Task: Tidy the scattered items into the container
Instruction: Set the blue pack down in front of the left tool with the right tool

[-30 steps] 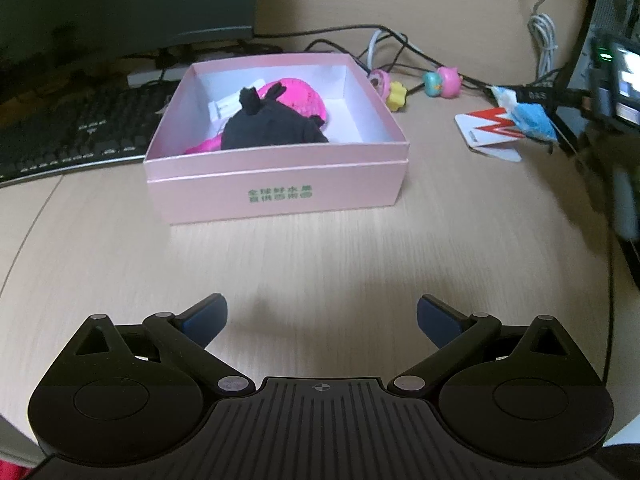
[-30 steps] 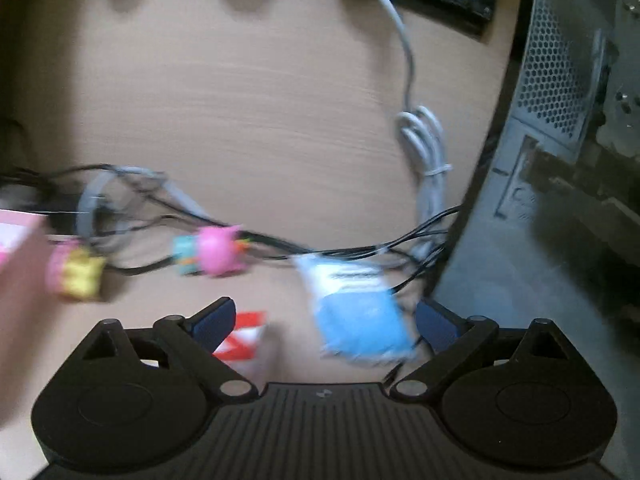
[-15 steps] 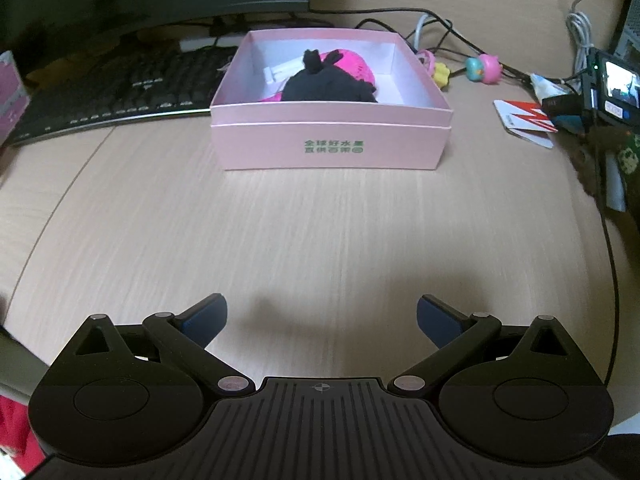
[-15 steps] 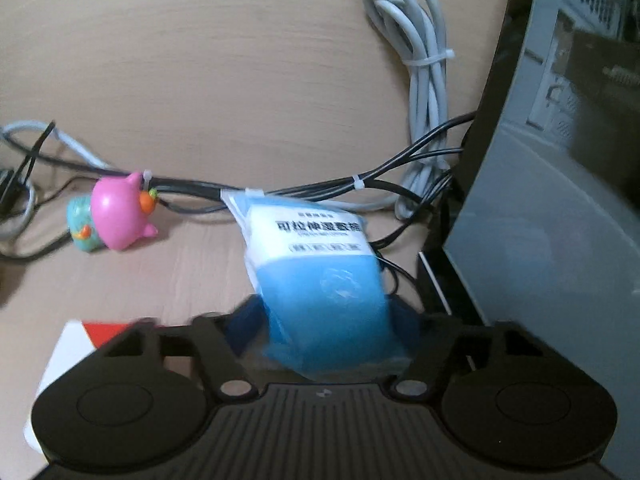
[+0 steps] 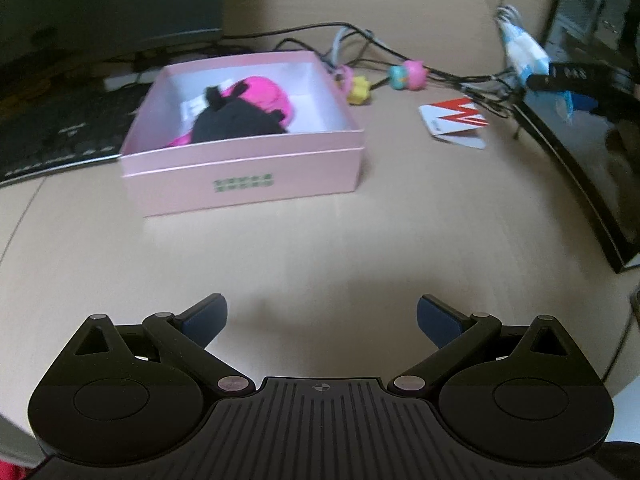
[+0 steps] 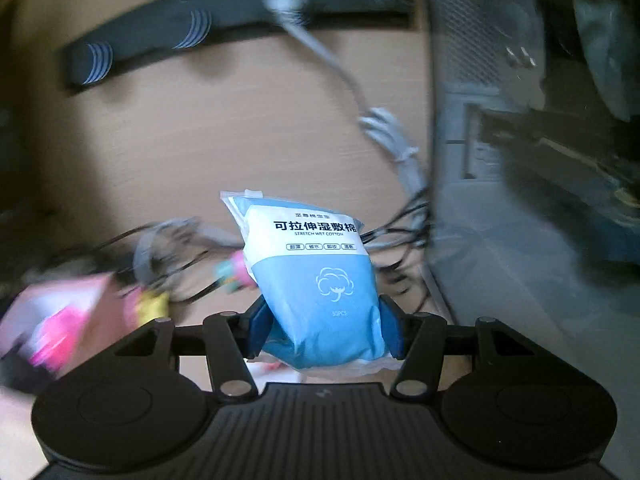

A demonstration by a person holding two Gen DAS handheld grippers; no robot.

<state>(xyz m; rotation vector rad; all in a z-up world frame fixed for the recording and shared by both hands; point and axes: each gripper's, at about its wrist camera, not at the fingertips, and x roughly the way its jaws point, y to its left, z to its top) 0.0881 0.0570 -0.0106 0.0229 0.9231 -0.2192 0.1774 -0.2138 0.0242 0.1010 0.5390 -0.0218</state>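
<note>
My right gripper [image 6: 322,328] has its blue pads pressed on a blue and white cotton-pad packet [image 6: 316,276], its jaws still closing, and holds it off the desk. The left wrist view shows that packet [image 5: 524,50] raised at the far right. An open pink box [image 5: 244,148] sits on the desk and holds a pink toy [image 5: 264,92] and a black plush [image 5: 236,120]. My left gripper [image 5: 322,316] hovers open and empty over bare desk in front of the box. A red and white card [image 5: 456,120] and two small toy figures [image 5: 408,74] lie right of the box.
A black computer case [image 5: 580,160] stands along the right edge, with tangled cables [image 5: 472,80] beside it. A keyboard [image 5: 52,136] and a monitor [image 5: 100,4] sit left of and behind the box. A grey bundled cable [image 6: 392,136] runs down by the case.
My right gripper closed around the blue packet and lifted it off the desk. The left gripper stayed open; its view of the box shifted only a little.
</note>
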